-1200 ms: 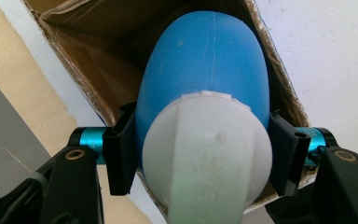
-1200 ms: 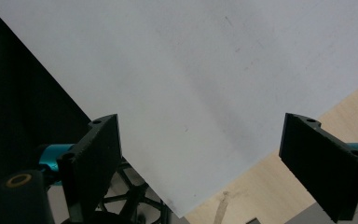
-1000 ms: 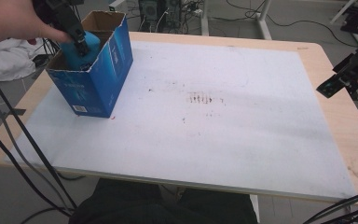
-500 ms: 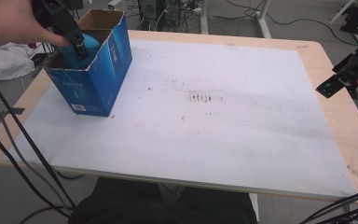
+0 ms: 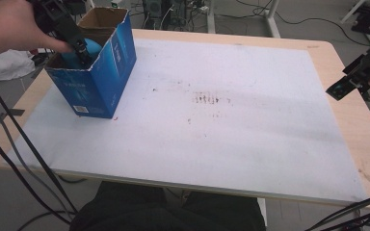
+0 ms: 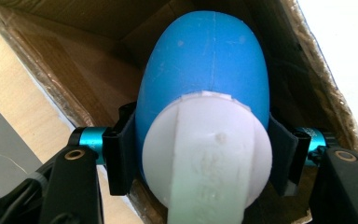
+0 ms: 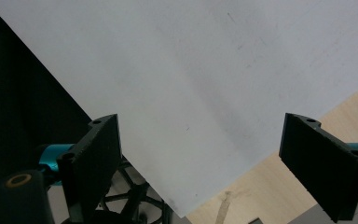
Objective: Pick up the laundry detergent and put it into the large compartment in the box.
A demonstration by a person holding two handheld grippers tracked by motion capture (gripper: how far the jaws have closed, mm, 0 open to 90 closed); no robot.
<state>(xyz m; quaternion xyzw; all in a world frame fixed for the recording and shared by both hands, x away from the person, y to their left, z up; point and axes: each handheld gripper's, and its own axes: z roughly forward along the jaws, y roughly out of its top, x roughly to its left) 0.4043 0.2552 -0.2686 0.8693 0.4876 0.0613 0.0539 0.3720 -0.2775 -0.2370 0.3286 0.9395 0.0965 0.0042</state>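
Your left hand-held gripper [image 6: 200,161] is clamped on a blue egg-shaped object [image 6: 205,70] with a white cap [image 6: 205,149], its two black pads pressing the blue sides just behind the cap. In the left gripper view the object sits inside the open top of the cardboard box [image 6: 74,70], with brown inner walls around it. From the high view, your left hand-held gripper [image 5: 79,48] reaches down into that blue box [image 5: 96,82], which stands at the far left of the worktop [image 5: 221,144] on the white sheet [image 5: 212,134], and the blue object [image 5: 89,48] shows within the box opening. Your right hand-held gripper [image 5: 349,82] hangs over the worktop's right edge, well apart from the box. In its own view your right hand-held gripper [image 7: 209,163] has its jaws spread wide with nothing between them, above the sheet's corner.
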